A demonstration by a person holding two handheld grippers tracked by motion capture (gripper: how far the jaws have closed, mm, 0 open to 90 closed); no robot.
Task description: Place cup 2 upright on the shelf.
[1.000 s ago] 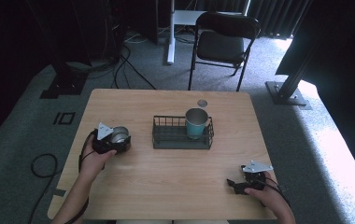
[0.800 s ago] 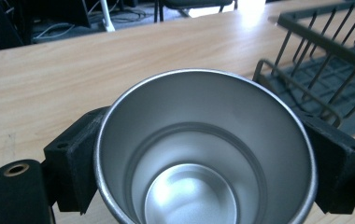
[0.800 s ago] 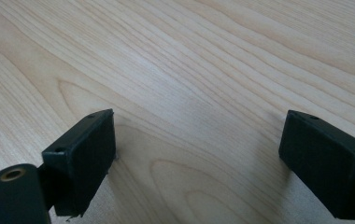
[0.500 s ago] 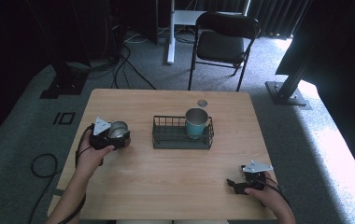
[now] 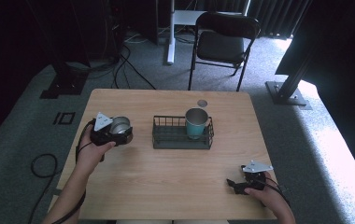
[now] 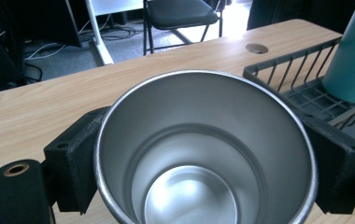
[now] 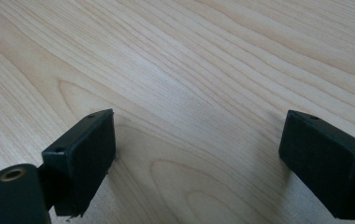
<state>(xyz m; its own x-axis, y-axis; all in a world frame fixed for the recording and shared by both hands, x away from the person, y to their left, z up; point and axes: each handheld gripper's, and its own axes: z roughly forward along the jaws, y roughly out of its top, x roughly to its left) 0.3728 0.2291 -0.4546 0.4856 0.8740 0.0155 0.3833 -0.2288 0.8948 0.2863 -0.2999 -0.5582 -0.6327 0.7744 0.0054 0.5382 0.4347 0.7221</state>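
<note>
A light wooden table (image 5: pixel 166 186) carries everything; the black wire basket (image 5: pixel 182 133) near its middle serves as the landmark. Beyond the table, behind the basket, a black folding chair (image 5: pixel 224 42) stands on grey carpet (image 5: pixel 334 154). The basket is low and rectangular, and a teal tumbler (image 5: pixel 196 122) stands upright in its right end, touching the basket floor. Behind the basket, near the far table edge, is a small round cable hole (image 5: pixel 202 103).

To the left of the basket, just beside it but apart from it, the left gripper (image 5: pixel 119 132) clamps a steel cup (image 5: pixel 119 125), its jaws pressed on opposite sides of the cup wall. In the left gripper view the steel cup (image 6: pixel 203 154) shows its open mouth and shiny empty inside, with the basket (image 6: pixel 301 84) and the teal tumbler (image 6: pixel 353 51) to the right of it.

In front of the basket and to its right, well apart from it near the table's near edge, the right gripper (image 5: pixel 234 184) lies low over the table in the person's hand. In the right gripper view its jaws stand wide apart with bare wood (image 7: pixel 203 93) between them, holding nothing.
</note>
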